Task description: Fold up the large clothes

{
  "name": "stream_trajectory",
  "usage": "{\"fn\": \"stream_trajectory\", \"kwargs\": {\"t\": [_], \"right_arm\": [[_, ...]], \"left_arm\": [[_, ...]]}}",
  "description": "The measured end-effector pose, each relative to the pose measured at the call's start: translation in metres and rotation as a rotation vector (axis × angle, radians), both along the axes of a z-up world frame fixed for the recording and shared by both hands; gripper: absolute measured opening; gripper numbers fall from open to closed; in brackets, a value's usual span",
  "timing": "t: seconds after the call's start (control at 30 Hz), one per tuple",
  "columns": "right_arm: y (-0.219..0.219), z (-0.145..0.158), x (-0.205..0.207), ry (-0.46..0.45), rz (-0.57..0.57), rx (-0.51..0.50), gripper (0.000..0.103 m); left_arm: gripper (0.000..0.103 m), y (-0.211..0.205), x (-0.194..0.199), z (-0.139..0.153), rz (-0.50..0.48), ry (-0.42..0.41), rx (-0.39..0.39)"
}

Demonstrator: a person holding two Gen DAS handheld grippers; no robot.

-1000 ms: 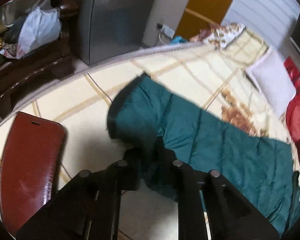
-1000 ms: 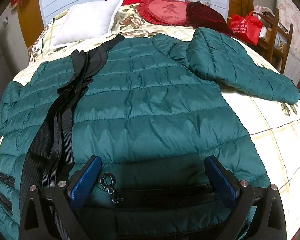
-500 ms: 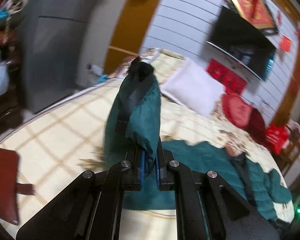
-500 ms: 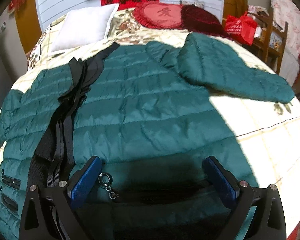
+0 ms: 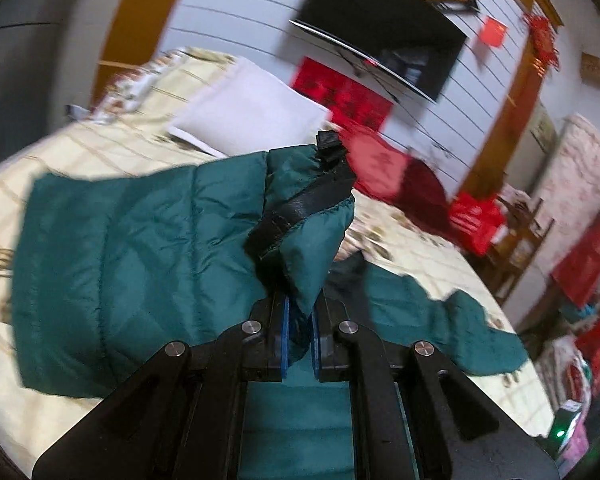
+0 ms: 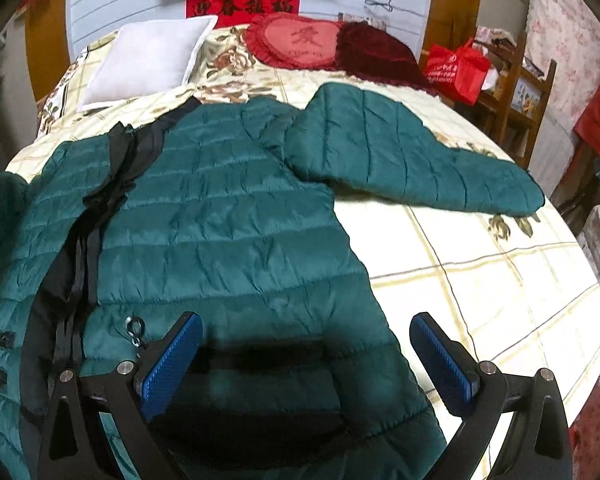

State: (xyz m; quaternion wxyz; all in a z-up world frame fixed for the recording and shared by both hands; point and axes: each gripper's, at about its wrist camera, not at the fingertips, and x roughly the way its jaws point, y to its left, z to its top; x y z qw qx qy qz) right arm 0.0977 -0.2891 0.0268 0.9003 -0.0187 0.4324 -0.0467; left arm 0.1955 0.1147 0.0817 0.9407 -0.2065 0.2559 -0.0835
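Closest to me, my left gripper (image 5: 300, 334) has its blue pads (image 5: 285, 332) pressed together on the cuff end of the green jacket sleeve (image 5: 140, 264), pinching the fabric so that the black-trimmed cuff (image 5: 304, 204) stands up above the jaws. The sleeve hangs lifted off the bed (image 5: 100, 148), draping away to the left in that view, which is blurred.

My right gripper (image 6: 306, 354) hovers over the jacket's hem with its blue pads (image 6: 172, 356) spread wide and nothing between them. Just beside the left pad I see a small metal zipper ring (image 6: 134, 326).

Beyond that, the green quilted jacket (image 6: 228, 216) lies flat on the checked bedspread (image 6: 480, 280), front up, its black zipper placket (image 6: 96, 208) running up the left side. The other sleeve (image 6: 412, 164) stretches out to the right.

At the head of the bed I see a white pillow (image 6: 148, 62) and a red heart-shaped cushion (image 6: 300, 44).
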Motion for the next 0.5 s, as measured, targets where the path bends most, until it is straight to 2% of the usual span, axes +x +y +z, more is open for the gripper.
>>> {"fn": "stream_trajectory", "kwargs": {"t": [0.3,0.37,0.5], "right_arm": [[-0.018,-0.014,0.007,0.08,-0.009,0.046,0.103],[-0.022,-0.019,0.009,0.101,-0.001,0.05,0.103],[-0.03,-0.027,0.011,0.118,0.012,0.086,0.103]], "left_arm": [[0.007,-0.128,0.033,0.009,-0.256,0.008,-0.025],[0.007,-0.156,0.041,0.004,-0.31,0.021,-0.026],[0.007,-0.192,0.063,-0.014,-0.353,0.069,-0.033]]}}
